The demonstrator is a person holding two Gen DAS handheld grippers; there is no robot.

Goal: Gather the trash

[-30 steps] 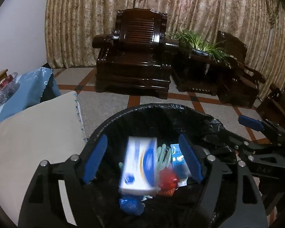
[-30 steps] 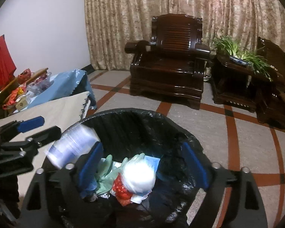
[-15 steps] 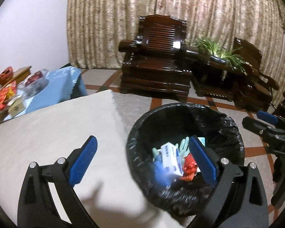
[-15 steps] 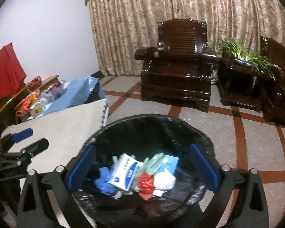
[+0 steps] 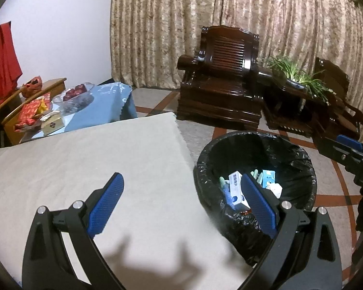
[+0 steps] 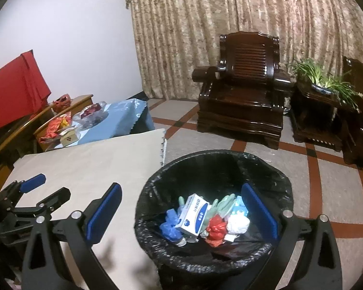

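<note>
Beige-clothed table [image 5: 84,169], dark wooden armchair [image 5: 225,82] before curtain [image 5: 230,24]. Black-lined bin [image 6: 213,169] beside table holds white box [image 6: 193,213], trash. Left gripper [image 5: 181,203], right gripper [image 6: 181,207] both spread wide, empty.

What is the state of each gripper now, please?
Left gripper: open, holding nothing, over the beige table.
Right gripper: open, holding nothing, above the trash bin.
</note>
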